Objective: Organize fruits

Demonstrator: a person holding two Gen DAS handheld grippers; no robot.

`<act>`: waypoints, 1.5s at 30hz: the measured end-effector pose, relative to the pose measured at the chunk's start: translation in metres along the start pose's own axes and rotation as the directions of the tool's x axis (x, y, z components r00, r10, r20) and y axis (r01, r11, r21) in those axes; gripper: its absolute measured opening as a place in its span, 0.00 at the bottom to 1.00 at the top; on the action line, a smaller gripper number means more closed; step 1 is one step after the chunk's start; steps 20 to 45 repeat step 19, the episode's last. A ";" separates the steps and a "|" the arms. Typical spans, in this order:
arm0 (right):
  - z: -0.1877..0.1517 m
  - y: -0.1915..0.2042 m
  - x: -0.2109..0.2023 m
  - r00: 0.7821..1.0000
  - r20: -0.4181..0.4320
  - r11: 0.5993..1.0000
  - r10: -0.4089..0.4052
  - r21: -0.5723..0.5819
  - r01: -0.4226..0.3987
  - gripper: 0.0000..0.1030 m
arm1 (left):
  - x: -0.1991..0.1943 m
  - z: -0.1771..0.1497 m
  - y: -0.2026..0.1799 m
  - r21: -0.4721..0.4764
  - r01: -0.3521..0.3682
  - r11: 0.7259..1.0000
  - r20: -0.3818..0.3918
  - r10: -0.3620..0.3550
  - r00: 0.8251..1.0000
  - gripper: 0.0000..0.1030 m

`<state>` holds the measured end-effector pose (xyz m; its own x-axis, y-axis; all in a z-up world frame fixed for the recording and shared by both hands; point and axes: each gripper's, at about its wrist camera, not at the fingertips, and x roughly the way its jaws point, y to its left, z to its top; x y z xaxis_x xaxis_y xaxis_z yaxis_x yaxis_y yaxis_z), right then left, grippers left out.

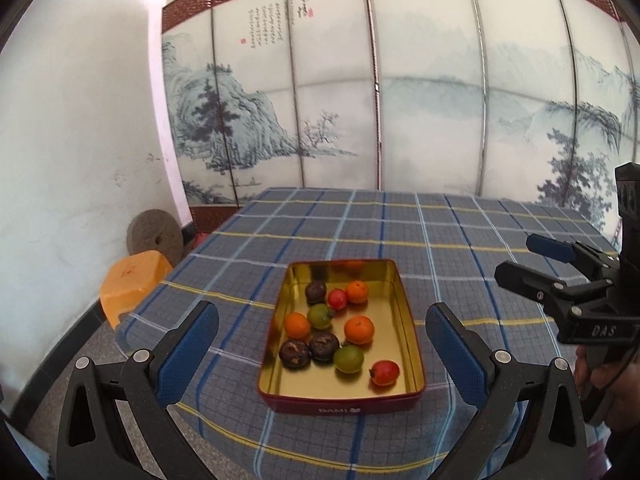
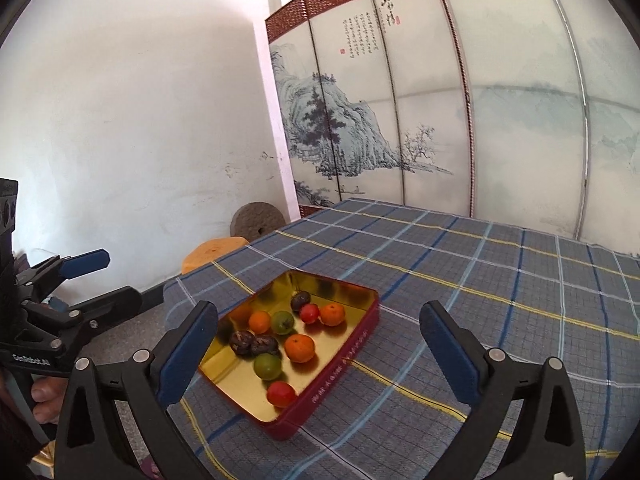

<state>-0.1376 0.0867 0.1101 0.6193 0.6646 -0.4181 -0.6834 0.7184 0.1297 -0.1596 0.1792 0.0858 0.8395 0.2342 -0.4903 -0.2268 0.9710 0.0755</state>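
A: Where are the fruits now?

B: All that I can see lie inside the gold tin [image 1: 404,320]: three orange ones, two green, two red and three dark ones, mixed together, some touching. The tin stands on the checked tablecloth [image 1: 480,248], close to its near edge.

A: And the claws?

B: The left gripper [image 1: 322,344] is spread wide before the tin, with nothing between its fingers. The right gripper [image 2: 318,344] is also wide and empty, to the right of the tin.

A: Why do they hold back?

B: Perhaps to keep the tin in view. Gathered fruits fit a finished collecting, or a sorting to come; I cannot say which.
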 end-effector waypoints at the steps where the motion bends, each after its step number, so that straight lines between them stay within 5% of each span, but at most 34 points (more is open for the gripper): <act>1: -0.002 -0.006 0.000 1.000 -0.007 1.000 -0.009 0.007 0.009 0.98 | 0.002 -0.001 -0.003 0.006 0.002 1.000 -0.004 -0.002 1.000 1.00; 10: -0.027 -0.104 -0.001 0.976 -0.110 0.980 -0.189 0.040 0.194 0.99 | 0.026 0.006 -0.024 0.023 -0.005 1.000 -0.030 0.006 1.000 1.00; 14: -0.043 -0.171 0.002 0.937 -0.207 0.952 -0.281 0.063 0.299 0.99 | 0.037 0.016 -0.030 0.021 -0.009 1.000 -0.039 0.009 0.999 1.00; 19: -0.069 -0.262 0.007 0.851 -0.358 0.894 -0.383 0.089 0.440 0.99 | 0.050 0.027 -0.042 0.044 -0.022 0.999 -0.065 0.025 0.998 1.00; 45: -0.069 -0.262 0.007 0.851 -0.358 0.894 -0.383 0.089 0.440 0.99 | 0.050 0.027 -0.042 0.044 -0.022 0.999 -0.065 0.025 0.998 1.00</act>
